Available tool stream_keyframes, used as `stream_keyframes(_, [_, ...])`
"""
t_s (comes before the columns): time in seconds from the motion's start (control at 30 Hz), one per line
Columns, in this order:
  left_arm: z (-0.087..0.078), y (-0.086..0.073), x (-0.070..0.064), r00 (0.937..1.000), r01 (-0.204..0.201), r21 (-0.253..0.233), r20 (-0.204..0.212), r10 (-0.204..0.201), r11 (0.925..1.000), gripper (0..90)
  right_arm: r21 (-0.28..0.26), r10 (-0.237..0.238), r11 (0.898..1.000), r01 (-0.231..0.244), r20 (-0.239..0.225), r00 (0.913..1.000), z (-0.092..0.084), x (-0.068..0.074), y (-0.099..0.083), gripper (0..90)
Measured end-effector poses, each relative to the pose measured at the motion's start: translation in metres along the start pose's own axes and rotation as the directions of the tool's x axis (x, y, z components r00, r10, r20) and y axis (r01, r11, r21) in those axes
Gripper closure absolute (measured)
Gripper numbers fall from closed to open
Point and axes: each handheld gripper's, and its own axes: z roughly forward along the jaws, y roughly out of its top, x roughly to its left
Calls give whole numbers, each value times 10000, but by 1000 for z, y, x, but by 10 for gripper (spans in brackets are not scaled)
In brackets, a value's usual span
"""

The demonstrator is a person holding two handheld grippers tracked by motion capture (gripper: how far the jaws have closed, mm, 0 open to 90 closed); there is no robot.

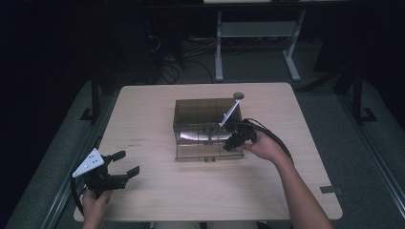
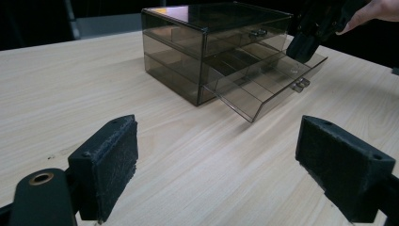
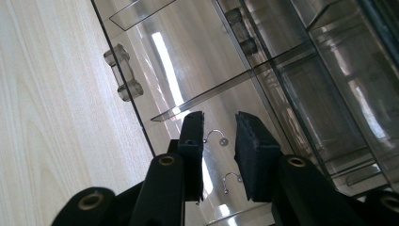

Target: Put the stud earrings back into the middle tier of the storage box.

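Black padded jaws of the left gripper (image 2: 216,165) fill the foreground of the left gripper view, spread wide apart with nothing between them, hovering low over the wooden table (image 1: 157,191). High view: left hand (image 1: 95,202) holds that gripper at the table's near-left corner, well apart from the box, jaws aimed toward table centre.

Drawer box (image 1: 205,125), smoky transparent plastic, sits near the table's middle, slightly to the far side. Rectangular, long axis running left-right across the table, drawer fronts facing the person. Bottom drawer (image 2: 263,87) is pulled out toward the person; its clear front carries a small clear handle (image 2: 299,84). Upper drawer looks closed, with its own handle. Thin dividers visible inside the open drawer.

Right hand (image 1: 261,145) reaches in from the bottom right, forearm angled toward the box, holding the right gripper (image 3: 219,136) tipped downward over the right part of the open drawer. Right gripper view: jaws partly open with a narrow gap, gripping nothing; between and below them, small silver hook-shaped earrings (image 3: 216,136) lie on the drawer floor. Cannot tell if the jaw tips touch the floor.
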Motion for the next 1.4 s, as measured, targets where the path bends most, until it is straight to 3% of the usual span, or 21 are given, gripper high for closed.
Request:
stream_keyframes(0.7, [1,0,-1,10000,17,16,23,-17,10000,129,-412,352,9985,-355,-85,9993,-15,-2,-9,624])
stream_keyframes(1.4, [3,1,-2,9999,-46,62,90,45,10000,129,-941,593,9938,-584,61,9982,-38,1,-31,578])
